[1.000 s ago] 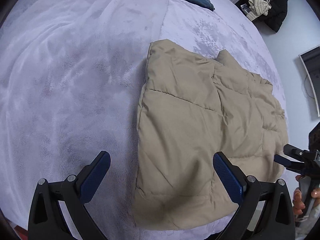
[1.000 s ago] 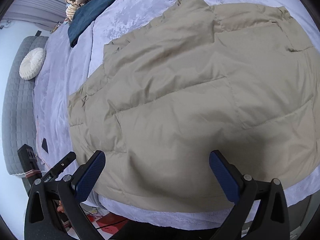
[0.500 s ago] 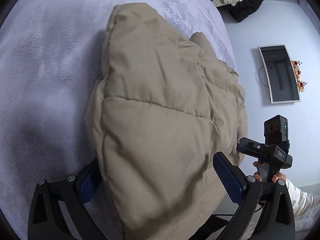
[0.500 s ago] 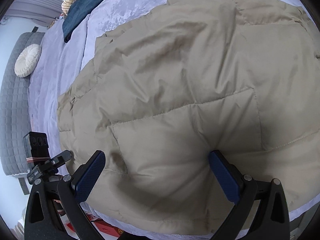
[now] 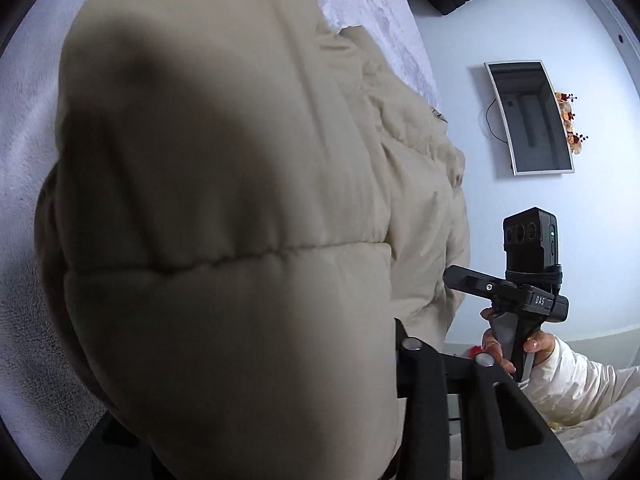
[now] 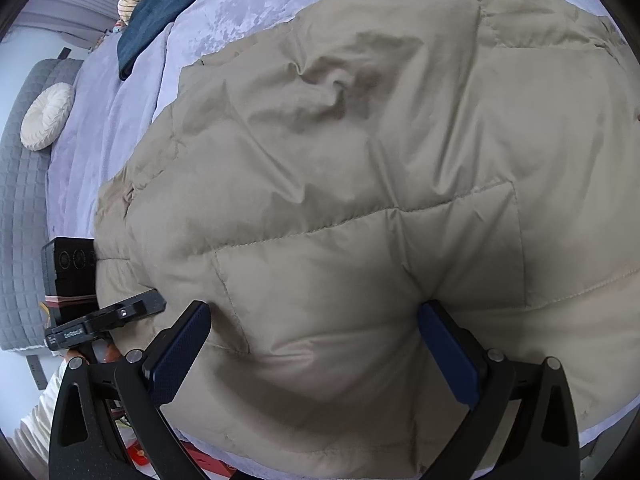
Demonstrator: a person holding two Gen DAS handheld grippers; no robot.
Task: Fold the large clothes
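The left gripper (image 5: pixel 384 344) has moved in on the tan puffy jacket (image 6: pixel 360 184) and its jaws have just been closing on the puffy edge, which fills them. The right gripper (image 6: pixel 316 344) stays wide open, its blue pads (image 6: pixel 180 344) pressing down on the jacket at the near edge of the lilac bed (image 6: pixel 240 8). Its body reads "DAS".

You see a beige quilted puffer jacket (image 6: pixel 360 184) of smooth matt cloth – stitched seams – on a lilac plush bedspread (image 6: pixel 224 12); at ten o'clock, folded dark-blue denim (image 6: pixel 168 8).
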